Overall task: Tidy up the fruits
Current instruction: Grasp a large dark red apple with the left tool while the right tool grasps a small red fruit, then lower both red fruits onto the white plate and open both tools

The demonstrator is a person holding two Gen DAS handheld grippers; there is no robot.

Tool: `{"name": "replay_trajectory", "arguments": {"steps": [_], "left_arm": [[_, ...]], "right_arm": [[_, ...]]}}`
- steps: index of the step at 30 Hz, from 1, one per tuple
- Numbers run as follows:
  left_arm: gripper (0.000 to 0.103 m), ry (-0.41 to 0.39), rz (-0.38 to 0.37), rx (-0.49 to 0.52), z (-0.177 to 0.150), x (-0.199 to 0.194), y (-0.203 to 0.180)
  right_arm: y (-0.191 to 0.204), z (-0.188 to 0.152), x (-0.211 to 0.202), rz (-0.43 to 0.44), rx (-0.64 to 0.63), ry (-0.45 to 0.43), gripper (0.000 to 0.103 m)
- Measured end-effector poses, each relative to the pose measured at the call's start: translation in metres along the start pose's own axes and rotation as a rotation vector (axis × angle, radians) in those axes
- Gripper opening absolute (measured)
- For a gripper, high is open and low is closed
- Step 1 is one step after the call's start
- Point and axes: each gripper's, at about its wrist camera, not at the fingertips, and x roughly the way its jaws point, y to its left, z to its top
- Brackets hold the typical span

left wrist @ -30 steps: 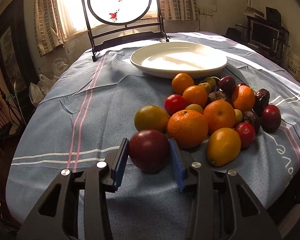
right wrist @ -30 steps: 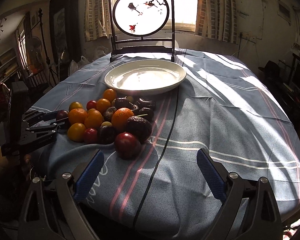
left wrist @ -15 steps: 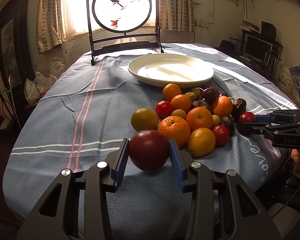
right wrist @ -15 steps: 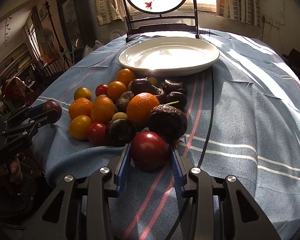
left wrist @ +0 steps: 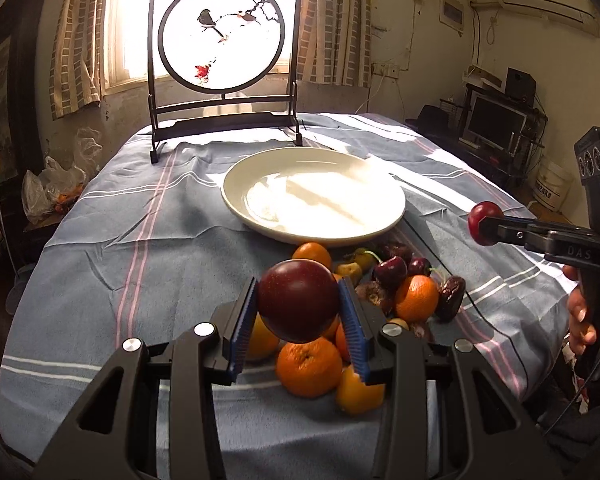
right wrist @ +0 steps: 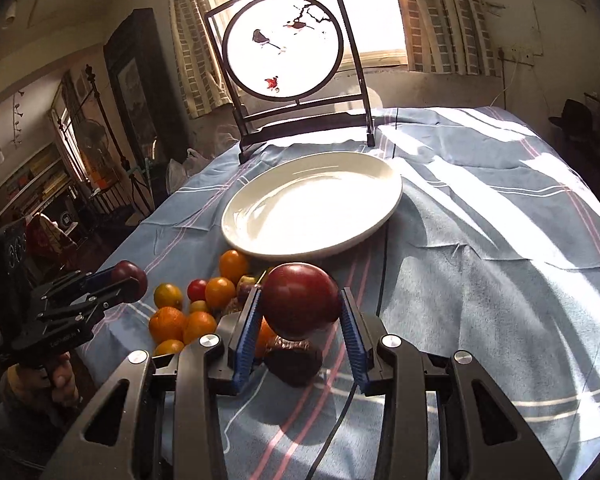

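Note:
My left gripper (left wrist: 298, 316) is shut on a dark red plum (left wrist: 298, 300) and holds it above the fruit pile (left wrist: 380, 300). It also shows in the right wrist view (right wrist: 126, 276). My right gripper (right wrist: 300, 316) is shut on a red plum (right wrist: 300, 300), lifted above the pile (right wrist: 204, 304). It also shows in the left wrist view (left wrist: 485, 224), right of the plate. The empty white plate (left wrist: 314, 202) lies just beyond the pile, also in the right wrist view (right wrist: 312, 204).
A round painted screen on a dark stand (left wrist: 222, 44) stands at the table's far edge behind the plate. A black cable (right wrist: 384, 264) runs across the striped blue cloth (left wrist: 140, 240). Shelves and furniture surround the table.
Both grippers have risen with their plums off the cloth and moved toward the plate. The right gripper closed on its plum between the earliest frame and half a second ago.

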Motion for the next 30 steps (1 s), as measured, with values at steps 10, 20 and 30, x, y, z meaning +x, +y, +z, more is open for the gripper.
{"name": "replay_trajectory", "arguments": {"steps": [10, 20, 30], "left_arm": [[0.04, 0.13, -0.023, -0.021, 0.059, 0.104, -0.004], [0.08, 0.08, 0.028, -0.07, 0.062, 0.082, 0.013], [0.089, 0.077, 0.007, 0.015, -0.027, -0.012, -0.005]], "right_arm": [[-0.012, 0.052, 0.09, -0.048, 0.019, 0.086, 0.039], [0.002, 0.042, 0.064, -0.074, -0.026, 0.03, 0.058], [-0.011, -0.038, -0.01, -0.072, 0.022, -0.037, 0.066]]}}
